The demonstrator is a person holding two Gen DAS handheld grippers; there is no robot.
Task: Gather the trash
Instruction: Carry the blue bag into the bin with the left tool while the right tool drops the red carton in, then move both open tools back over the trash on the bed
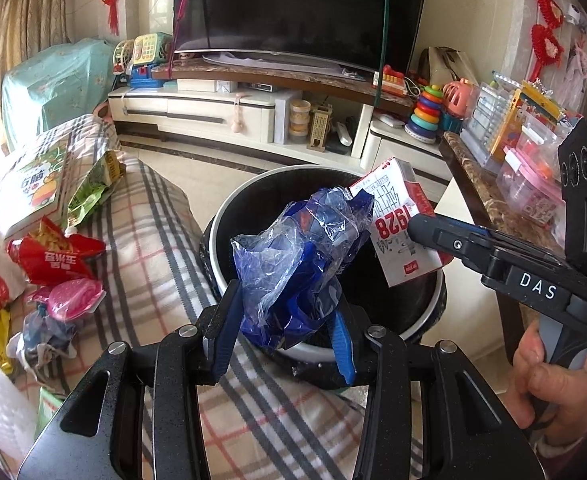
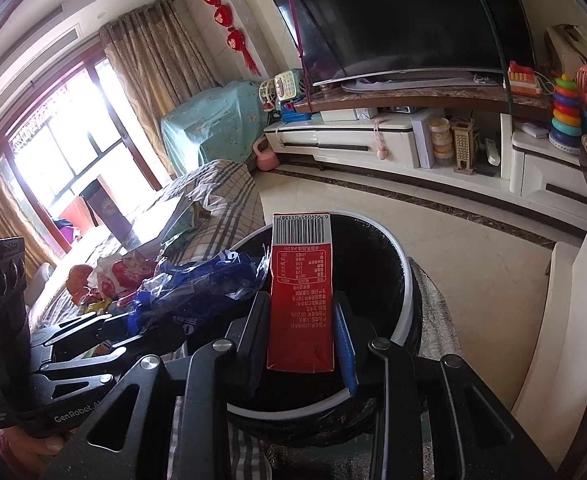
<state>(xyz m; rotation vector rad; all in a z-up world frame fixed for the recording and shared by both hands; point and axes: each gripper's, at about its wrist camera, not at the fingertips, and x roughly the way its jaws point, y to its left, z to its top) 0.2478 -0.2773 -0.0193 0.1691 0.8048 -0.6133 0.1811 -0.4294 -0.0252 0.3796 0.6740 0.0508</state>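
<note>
Now blue wrapper (image 1: 293,264) clamped in left tongs (image 1: 281,344), over bin (image 1: 425,320).

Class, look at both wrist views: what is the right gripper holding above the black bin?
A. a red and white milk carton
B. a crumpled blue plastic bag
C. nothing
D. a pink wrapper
A: the right gripper is clamped on the red and white milk carton above the black bin.

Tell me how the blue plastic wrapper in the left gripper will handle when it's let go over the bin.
The wrapper looks thin and crinkled, so it is probably floppy and very light. It bulges beyond the left gripper, so it may spring open and drift rather than drop straight. Its film might cling to a pad over the bin.
</note>
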